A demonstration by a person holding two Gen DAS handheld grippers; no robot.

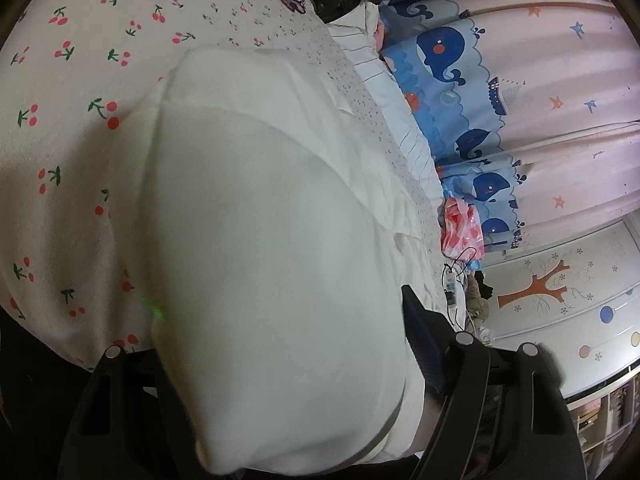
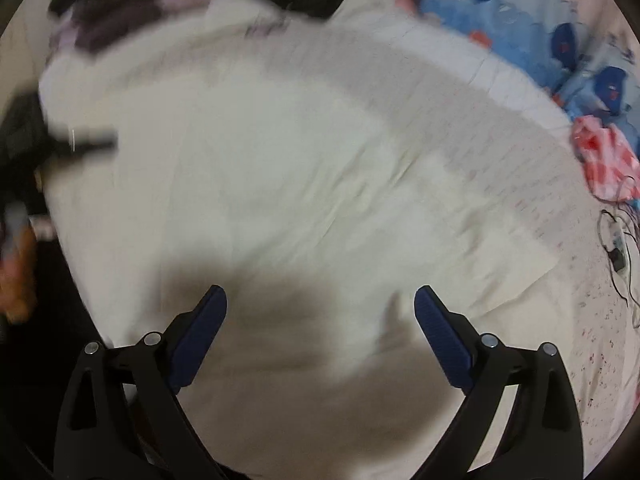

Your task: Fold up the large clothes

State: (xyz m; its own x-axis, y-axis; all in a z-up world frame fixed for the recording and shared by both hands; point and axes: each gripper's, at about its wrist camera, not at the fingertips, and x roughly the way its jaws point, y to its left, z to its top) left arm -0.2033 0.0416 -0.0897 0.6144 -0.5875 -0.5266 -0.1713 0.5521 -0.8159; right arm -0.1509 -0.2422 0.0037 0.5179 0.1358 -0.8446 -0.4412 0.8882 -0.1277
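Fingers of my right gripper (image 2: 320, 312) stand wide apart above the white garment (image 2: 280, 168), with nothing between the blue pads; their shadow falls on the cloth. This view is blurred. On my left gripper (image 1: 280, 340), a thick fold of the same white garment (image 1: 260, 240) fills the space between the fingers, and I cannot tell if they press it. The garment lies spread on the cherry-print bedsheet (image 1: 80, 80), near the whale-pattern curtain (image 1: 460, 72).
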